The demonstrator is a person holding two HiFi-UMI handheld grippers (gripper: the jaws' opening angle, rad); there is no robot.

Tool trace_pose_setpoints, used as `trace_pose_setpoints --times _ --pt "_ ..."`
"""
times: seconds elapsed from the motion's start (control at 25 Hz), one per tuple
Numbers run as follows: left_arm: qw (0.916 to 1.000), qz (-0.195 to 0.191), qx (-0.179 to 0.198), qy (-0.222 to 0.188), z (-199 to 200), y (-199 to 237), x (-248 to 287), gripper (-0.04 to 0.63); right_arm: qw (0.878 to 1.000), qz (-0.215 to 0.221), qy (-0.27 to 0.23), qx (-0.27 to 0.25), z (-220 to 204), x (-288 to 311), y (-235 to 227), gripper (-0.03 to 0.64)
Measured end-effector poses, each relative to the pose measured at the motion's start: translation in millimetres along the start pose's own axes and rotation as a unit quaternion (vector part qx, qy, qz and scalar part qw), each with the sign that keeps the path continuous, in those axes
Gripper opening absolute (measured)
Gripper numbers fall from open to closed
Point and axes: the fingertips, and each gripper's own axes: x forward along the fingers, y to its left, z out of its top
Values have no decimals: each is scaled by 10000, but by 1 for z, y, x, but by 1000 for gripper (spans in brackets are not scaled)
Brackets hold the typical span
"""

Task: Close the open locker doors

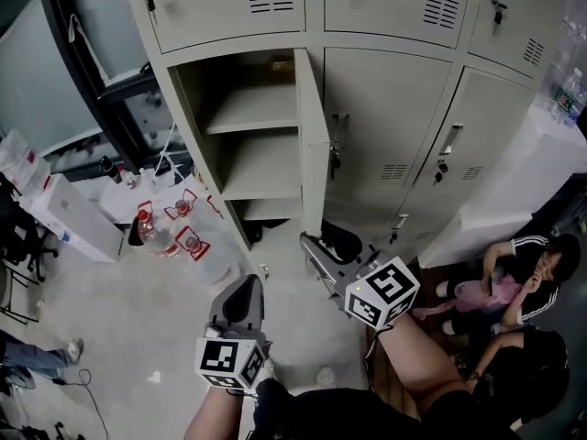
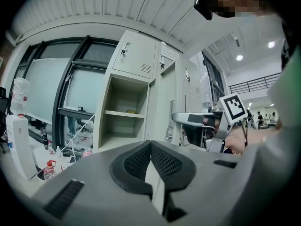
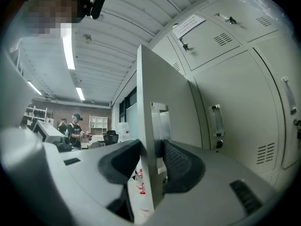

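Gripping the open door for closing.
We are holding the right gripper [image 3: 153, 160] clamped on the free edge of the door [image 3: 146, 93], which is standing wide open from the locker [image 1: 187, 122]. The left gripper [image 2: 150, 149] is idling, jaws together and empty. The next move, in our judgement, is calling for a steady swing into the frame.

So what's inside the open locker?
The open locker holds pale shelves, mostly bare. One small yellowish thing sits at the back up top. Something dark lies at the bottom, too shadowed to name. Each shelf covers part of the space beneath it.
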Motion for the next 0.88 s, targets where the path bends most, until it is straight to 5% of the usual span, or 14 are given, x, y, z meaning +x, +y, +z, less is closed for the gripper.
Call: trace_pose_setpoints --times 0.88 --pt "9999 114 42 2 8 131 -22 5 9973 -634 -53 -371 -6 145 58 135"
